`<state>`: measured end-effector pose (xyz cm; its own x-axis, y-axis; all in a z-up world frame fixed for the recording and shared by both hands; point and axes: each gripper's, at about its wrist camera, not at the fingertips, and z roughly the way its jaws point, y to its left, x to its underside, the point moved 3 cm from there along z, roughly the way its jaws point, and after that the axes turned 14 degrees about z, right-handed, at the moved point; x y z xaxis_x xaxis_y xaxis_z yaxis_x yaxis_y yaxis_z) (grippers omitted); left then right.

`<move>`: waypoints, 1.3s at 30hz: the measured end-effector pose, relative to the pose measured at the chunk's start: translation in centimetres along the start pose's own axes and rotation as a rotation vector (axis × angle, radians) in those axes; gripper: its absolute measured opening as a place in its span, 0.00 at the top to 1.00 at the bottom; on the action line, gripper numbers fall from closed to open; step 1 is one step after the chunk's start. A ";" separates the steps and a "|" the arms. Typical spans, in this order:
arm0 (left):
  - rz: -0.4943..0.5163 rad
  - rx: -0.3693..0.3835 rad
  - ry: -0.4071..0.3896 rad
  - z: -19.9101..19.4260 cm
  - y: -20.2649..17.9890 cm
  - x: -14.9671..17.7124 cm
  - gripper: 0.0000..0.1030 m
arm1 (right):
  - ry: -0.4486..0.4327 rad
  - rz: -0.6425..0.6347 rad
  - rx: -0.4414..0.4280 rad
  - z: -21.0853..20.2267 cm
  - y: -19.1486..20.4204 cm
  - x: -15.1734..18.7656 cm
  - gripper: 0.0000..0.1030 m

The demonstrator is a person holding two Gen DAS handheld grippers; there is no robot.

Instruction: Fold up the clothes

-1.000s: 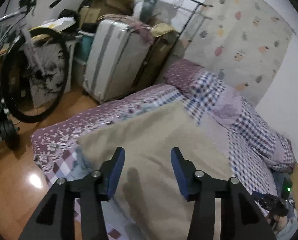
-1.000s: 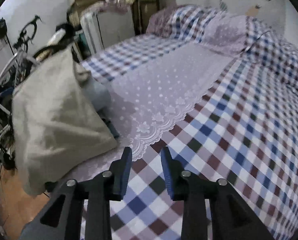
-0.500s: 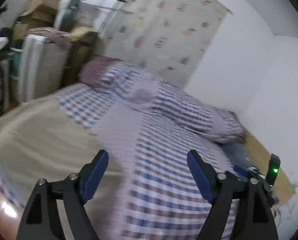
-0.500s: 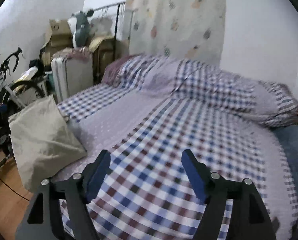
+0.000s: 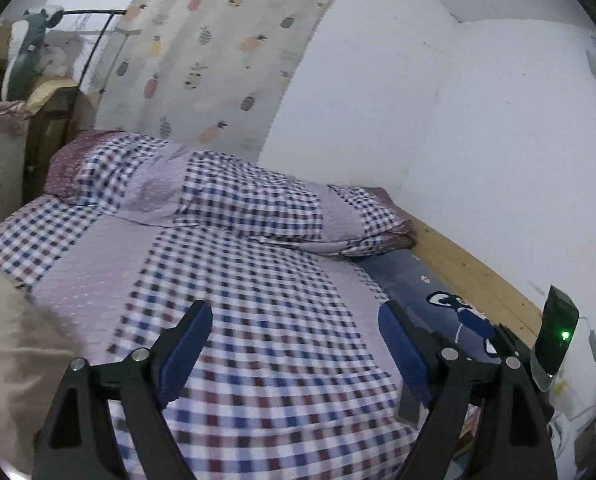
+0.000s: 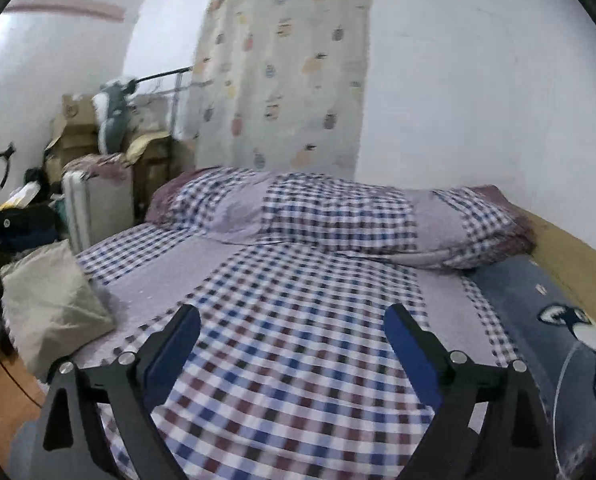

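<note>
A folded beige garment [image 6: 54,312] lies at the left edge of the checked bed [image 6: 298,320]; in the left wrist view the beige garment [image 5: 14,360] fills the lower left. My left gripper [image 5: 294,320] is open wide over the checked bedspread [image 5: 266,320], holding nothing, with the garment off to its left. My right gripper [image 6: 294,328] is also open and empty above the middle of the bed, well to the right of the garment.
Checked pillows [image 6: 337,216] lie across the head of the bed. A dark blue blanket with a cartoon print [image 6: 557,320] runs along the right side by a wooden bed rail [image 5: 469,268]. A suitcase [image 6: 98,204], boxes and a bicycle crowd the left wall.
Both grippers opened wide and swung up and to the right, away from the beige garment, which now lies released at the bed's left edge.
</note>
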<state>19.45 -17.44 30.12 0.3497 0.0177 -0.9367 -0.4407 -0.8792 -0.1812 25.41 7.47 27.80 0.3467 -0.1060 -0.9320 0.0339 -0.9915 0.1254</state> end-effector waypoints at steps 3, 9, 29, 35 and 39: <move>0.017 0.014 -0.003 2.4 -1.7 -0.7 0.14 | -0.019 0.083 0.026 -0.6 -4.5 -0.5 0.05; -0.003 0.024 0.025 8.5 -4.5 -0.6 0.12 | -0.041 0.212 0.059 -0.8 -12.2 -1.1 0.03; 0.036 -0.053 0.281 24.6 -8.0 3.5 0.11 | 0.062 0.470 -0.009 12.3 -23.5 -0.4 0.01; 0.077 -0.182 0.371 29.1 -4.7 9.9 0.11 | 0.173 0.451 0.016 17.9 -21.9 5.4 0.01; 0.108 -0.255 0.397 31.7 -3.3 13.3 0.11 | 0.261 0.416 0.071 21.0 -21.3 9.9 0.01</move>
<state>-0.68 0.79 8.71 0.6232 -0.2194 -0.7506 -0.2928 -0.9555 0.0361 8.39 25.93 8.76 0.5410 -0.4802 -0.6905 -0.2180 -0.8730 0.4363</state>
